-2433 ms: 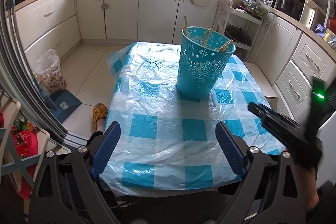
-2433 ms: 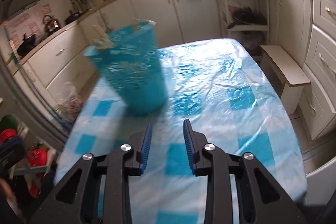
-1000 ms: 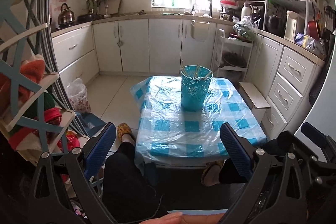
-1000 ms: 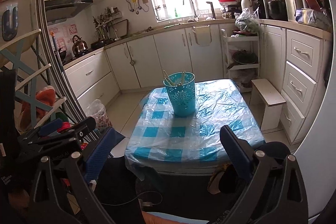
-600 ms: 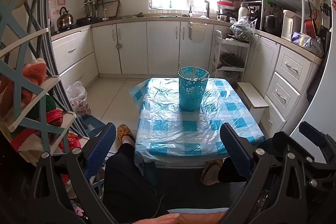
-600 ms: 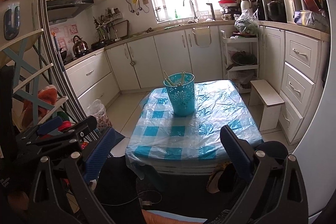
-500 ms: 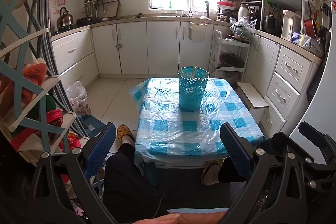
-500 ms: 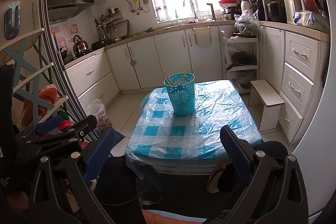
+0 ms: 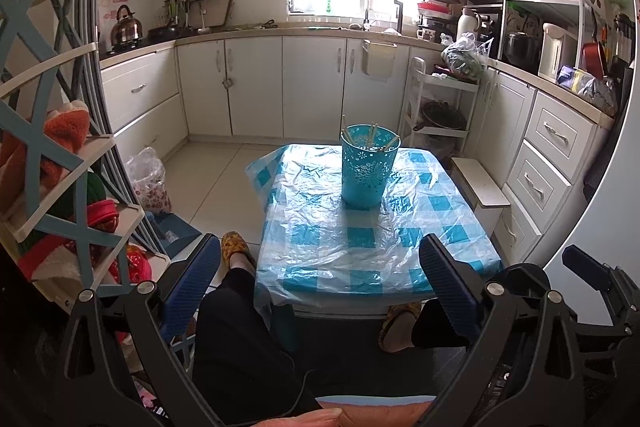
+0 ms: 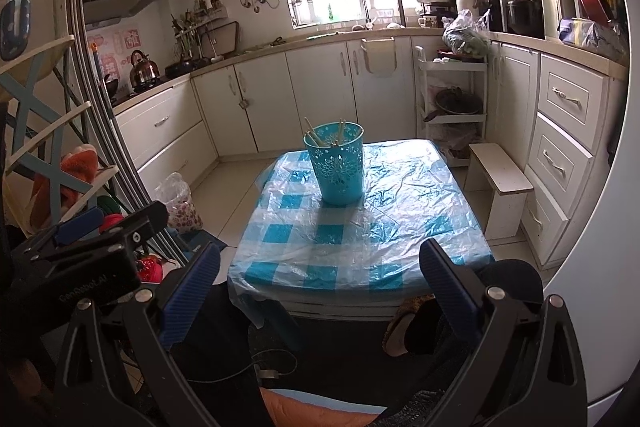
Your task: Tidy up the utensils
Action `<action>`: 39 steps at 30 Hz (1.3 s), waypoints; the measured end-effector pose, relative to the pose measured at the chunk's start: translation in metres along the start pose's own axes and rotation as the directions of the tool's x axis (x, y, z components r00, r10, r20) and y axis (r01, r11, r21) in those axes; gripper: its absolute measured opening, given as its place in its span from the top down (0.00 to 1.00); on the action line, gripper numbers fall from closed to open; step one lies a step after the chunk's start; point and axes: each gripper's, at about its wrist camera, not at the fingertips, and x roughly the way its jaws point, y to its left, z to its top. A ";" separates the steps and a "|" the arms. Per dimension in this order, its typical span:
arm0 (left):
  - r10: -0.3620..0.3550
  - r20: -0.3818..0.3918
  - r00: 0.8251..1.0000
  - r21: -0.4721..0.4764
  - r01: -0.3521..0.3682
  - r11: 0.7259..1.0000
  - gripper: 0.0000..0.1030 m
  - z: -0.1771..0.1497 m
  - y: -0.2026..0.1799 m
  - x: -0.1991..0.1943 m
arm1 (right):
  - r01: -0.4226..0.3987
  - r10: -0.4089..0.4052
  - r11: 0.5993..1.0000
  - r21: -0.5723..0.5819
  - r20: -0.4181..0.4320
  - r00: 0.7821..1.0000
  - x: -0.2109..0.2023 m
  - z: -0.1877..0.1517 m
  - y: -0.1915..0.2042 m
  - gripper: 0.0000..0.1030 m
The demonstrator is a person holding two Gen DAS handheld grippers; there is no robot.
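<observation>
Both claws, left claw [image 9: 320, 283] and right claw [image 10: 320, 283], are now pulled well back from the desk [image 9: 360, 251], spread wide and empty, with chopsticks [image 9: 372, 139] left standing in the blue basket [image 9: 368, 171], so it's probably done.

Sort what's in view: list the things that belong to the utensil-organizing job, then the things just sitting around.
Job items:
blue holder
chopsticks standing in it
left gripper, open and empty
right gripper, open and empty

Bystanders:
checked table cover
kettle
white stool
plastic bag on the floor
</observation>
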 end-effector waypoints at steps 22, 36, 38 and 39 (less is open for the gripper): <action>0.023 0.006 1.000 0.019 -0.023 1.000 0.07 -0.001 -0.007 -0.001 | 0.008 -0.007 1.000 0.013 -0.015 1.000 0.001 -0.006 -0.003 0.07; 0.046 0.028 0.999 0.018 -0.047 0.999 0.07 0.000 -0.007 0.003 | 0.018 -0.018 1.000 0.020 -0.006 1.000 0.002 -0.007 -0.003 0.07; 0.032 0.013 0.999 0.014 -0.032 0.999 0.07 0.002 -0.007 0.009 | 0.025 -0.025 0.999 0.021 0.008 1.000 0.002 -0.006 -0.004 0.07; 0.031 0.006 0.999 0.012 -0.032 0.999 0.07 0.001 -0.006 0.011 | 0.027 -0.027 0.999 0.024 0.013 1.000 0.002 -0.005 -0.005 0.07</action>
